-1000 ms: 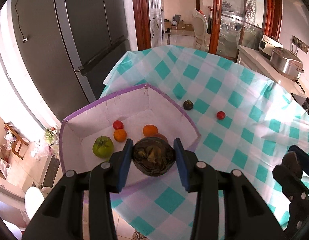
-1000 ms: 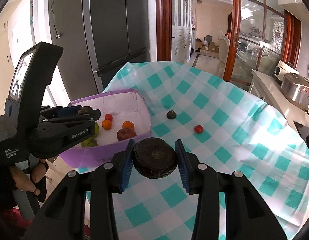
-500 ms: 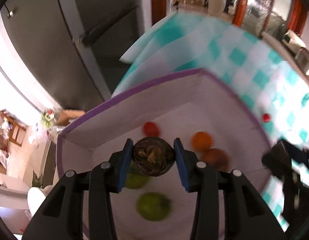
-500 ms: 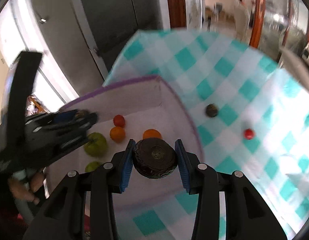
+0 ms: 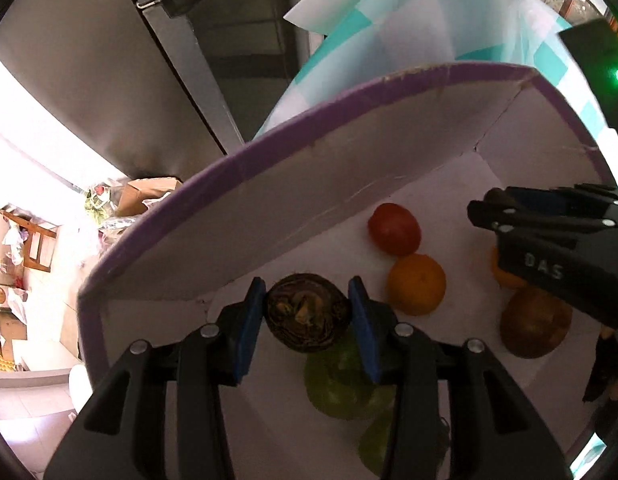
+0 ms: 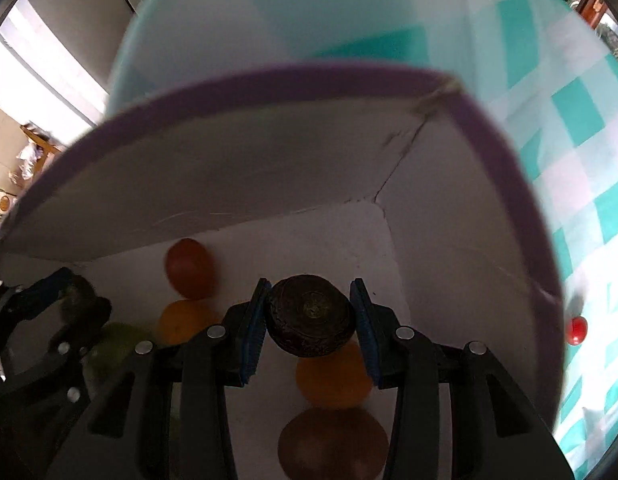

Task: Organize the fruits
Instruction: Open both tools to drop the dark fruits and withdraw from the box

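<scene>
My left gripper [image 5: 307, 320] is shut on a dark mangosteen [image 5: 307, 316], held low inside the white box with a purple rim [image 5: 229, 168]. My right gripper [image 6: 311, 320] is shut on a second dark mangosteen [image 6: 311, 316], also held inside the box [image 6: 269, 152]. In the box lie a red tomato [image 5: 394, 229], an orange [image 5: 416, 285], a brown fruit [image 5: 535, 322] and green fruits [image 5: 341, 380]. The right gripper shows at the right of the left wrist view [image 5: 481, 210], above a second orange [image 5: 503, 276]. The left gripper shows at the left of the right wrist view [image 6: 75, 300].
The box stands on a teal and white checked tablecloth [image 6: 581, 120]. A small red tomato [image 6: 577, 330] lies on the cloth to the right of the box. A dark fridge [image 5: 109, 60] stands beyond the table edge.
Both grippers have moved forward and down from above the table edge into the box, each still holding its mangosteen. The box now fills both views.
</scene>
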Demonstrator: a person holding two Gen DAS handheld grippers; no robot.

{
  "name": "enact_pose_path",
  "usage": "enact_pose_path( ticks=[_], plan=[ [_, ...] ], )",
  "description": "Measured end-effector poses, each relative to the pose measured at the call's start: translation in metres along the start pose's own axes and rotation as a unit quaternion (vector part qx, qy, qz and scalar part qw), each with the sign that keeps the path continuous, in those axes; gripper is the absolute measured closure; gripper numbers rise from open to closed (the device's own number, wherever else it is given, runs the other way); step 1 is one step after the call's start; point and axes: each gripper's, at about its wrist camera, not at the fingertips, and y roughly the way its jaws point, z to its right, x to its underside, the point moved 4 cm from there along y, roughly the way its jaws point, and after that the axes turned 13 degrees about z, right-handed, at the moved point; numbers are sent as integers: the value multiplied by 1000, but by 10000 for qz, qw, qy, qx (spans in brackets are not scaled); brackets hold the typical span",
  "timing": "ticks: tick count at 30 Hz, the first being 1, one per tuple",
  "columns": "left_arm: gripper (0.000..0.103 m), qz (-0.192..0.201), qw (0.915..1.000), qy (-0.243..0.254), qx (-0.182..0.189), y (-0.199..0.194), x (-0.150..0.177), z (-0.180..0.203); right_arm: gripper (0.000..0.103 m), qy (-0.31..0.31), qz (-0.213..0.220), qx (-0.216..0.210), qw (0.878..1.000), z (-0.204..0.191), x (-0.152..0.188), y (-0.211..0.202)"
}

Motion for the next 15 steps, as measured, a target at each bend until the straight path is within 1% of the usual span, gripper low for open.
enact_pose_path(
  ticks=[4,8,10,11,12,13,14,15],
  plan=[
    [53,-83,9999,-87,-17,12,-4,-5,62,-48,-163,70,9998,-3,6,13],
    [49,-34,10000,-62,-22,16,-8,-8,60,46,-170,114,9998,-4,11,15],
    [44,-24,9999,-104,1,17,-10,-10,54,142,-112,103,9998,-4,12,9],
    [40,-16,9999,-136,33,17,-10,-11,46,157,-78,96,9998,-2,14,7],
    [34,9,9999,-147,46,13,-8,-15,36,167,-19,85,9998,-2,14,1],
    [30,58,9999,-153,55,11,-8,-15,31,172,38,77,9998,-2,15,-4],
    [23,152,9998,-154,56,6,-11,-12,27,184,160,64,9997,-3,15,-15],
    [22,231,9996,-157,43,1,-12,-13,27,188,222,86,9995,-3,15,-21]
  ],
)
